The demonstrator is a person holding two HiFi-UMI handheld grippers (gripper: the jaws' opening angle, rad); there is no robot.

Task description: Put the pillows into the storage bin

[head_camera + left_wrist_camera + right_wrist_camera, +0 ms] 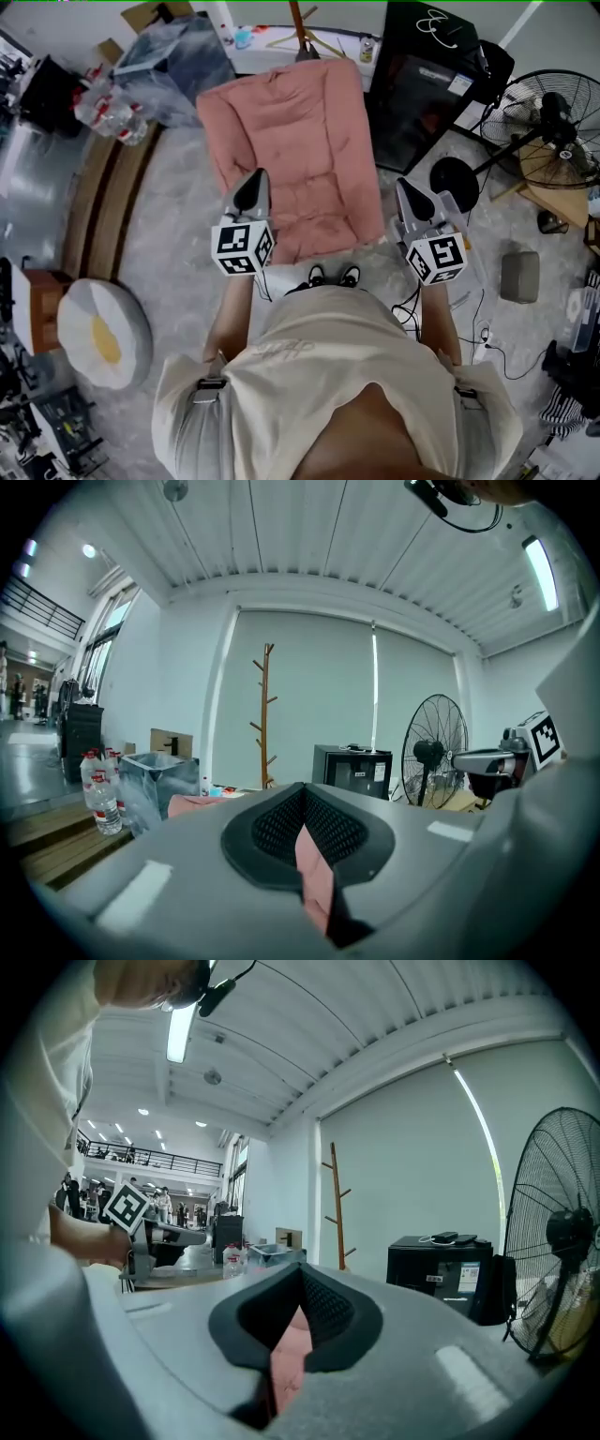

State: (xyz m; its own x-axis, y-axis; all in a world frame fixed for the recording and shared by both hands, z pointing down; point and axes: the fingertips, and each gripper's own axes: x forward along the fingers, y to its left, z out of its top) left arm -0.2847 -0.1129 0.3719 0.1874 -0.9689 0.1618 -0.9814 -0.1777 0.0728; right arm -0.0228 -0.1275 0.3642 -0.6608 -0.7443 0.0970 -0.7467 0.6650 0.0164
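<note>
Pink pillow point(291, 141): long and quilted, laid out over the floor point(178, 234) straight ahead of the feet. Long axis runs from the feet away toward the coat stand point(298, 28).
Near end: pulled in close to the shoes, between the two grippers. Raised or flat, cannot tell from above.
Left gripper point(255, 183): over the pillow's near-left part, fingers point(272, 827) pressed together with a strip of pink fabric nipped between them.
Right gripper point(409, 192): just off the pillow's near-right edge, fingers likewise closed on pink fabric, seen in its own view.
Storage bin point(178, 61): translucent, standing on the floor beyond the pillow's far-left corner, ahead and to the left.
Key relation: bin lies along the long axis and off to the left, so probably a carry forward-left. Left gripper nearer to it, right gripper with the longer swing.
Egg pillow point(98, 333): round, white with a yellow centre, on the floor well to the left and behind the grippers, untouched.
Obstacle: black cabinet point(422, 84) near the pillow's far-right corner, away from the likely path.
</note>
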